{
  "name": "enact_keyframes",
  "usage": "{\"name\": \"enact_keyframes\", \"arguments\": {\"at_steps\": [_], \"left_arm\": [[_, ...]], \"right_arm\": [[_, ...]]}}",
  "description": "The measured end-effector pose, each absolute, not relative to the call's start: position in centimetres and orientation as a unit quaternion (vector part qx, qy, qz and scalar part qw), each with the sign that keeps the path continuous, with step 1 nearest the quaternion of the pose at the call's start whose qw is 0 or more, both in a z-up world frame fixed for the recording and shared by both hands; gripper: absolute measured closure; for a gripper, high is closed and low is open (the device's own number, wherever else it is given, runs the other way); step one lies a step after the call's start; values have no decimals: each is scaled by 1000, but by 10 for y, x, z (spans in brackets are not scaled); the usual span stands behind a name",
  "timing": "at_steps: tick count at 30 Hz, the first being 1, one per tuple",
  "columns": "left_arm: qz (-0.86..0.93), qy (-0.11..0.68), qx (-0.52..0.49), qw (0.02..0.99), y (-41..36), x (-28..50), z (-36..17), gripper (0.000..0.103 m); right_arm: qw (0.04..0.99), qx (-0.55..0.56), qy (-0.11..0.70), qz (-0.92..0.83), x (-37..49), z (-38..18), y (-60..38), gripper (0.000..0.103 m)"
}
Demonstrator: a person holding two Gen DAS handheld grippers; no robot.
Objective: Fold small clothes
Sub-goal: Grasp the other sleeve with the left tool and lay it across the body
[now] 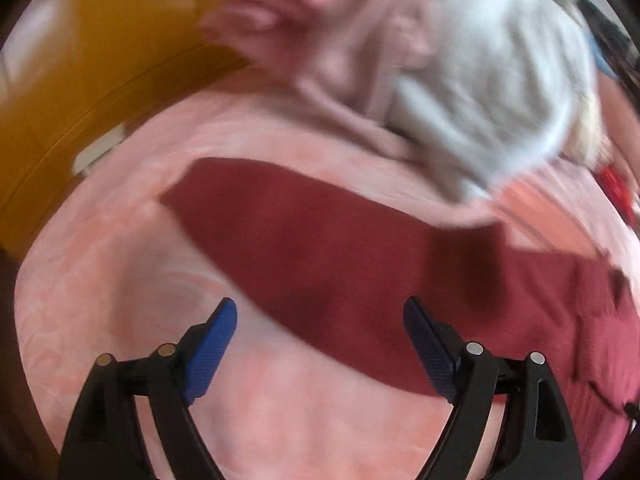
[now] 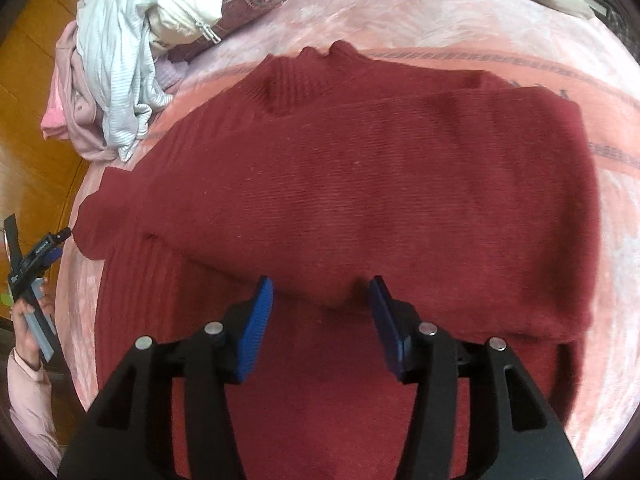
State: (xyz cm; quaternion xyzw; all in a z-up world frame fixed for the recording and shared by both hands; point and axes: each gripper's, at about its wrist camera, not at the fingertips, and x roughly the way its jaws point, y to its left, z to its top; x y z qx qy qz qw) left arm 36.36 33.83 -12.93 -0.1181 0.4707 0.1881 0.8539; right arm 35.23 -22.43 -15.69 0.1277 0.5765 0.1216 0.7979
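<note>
Sweater, dark red ribbed knit with a high collar, lies flat on the bed's pink blanket, directly ahead of and beneath the right claw. One sleeve extends to the left of that claw. A layer of the body appears already turned over, its folded edge running just ahead of the claw tips.

Right claw: released, jaws apart, nothing between them; it hangs over the lower knit with the folded edge bulging slightly between the blue pads.

Left claw: released and empty, jaws wide, poised above the blanket near the sleeve, which lies ahead of it and runs off to its right. This view is blurred, so contact cannot be confirmed.

Step in hand, as a judgement: mid-fold, body partly doubled, the left sleeve not yet brought in. The next move likely calls for the left claw to close on the sleeve end and carry it across the body, while the right claw steadies or takes the folded edge.

Clearances: open blanket lies to the right of the right claw and beyond the collar. A pile of other clothes sits ahead-left, near the shoulder. The bed edge and wooden floor lie close to the left of the sleeve end, so room is tight there.
</note>
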Motion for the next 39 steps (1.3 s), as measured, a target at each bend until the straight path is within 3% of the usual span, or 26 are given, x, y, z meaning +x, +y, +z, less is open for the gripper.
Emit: {"name": "enact_keyframes", "arguments": {"at_steps": [5, 12, 17, 19, 21, 31, 39], "left_arm": [[205, 465, -168, 845, 397, 371, -143, 17], [196, 481, -200, 831, 412, 383, -170, 20], [194, 486, -175, 834, 397, 392, -177, 46], [185, 481, -162, 841, 389, 392, -174, 79], [180, 475, -154, 848, 384, 392, -169, 89], [146, 392, -191, 888, 363, 374, -127, 91], [61, 347, -164, 921, 272, 367, -84, 91]], "right_arm": [[801, 120, 573, 121, 357, -160, -207, 49], [802, 117, 574, 116, 361, -163, -195, 49], [804, 108, 572, 116, 361, -165, -193, 49], [805, 106, 571, 118, 360, -165, -193, 51], [806, 105, 570, 121, 359, -166, -194, 53], [805, 111, 565, 145, 343, -152, -213, 58], [811, 111, 558, 139, 333, -143, -239, 61]]}}
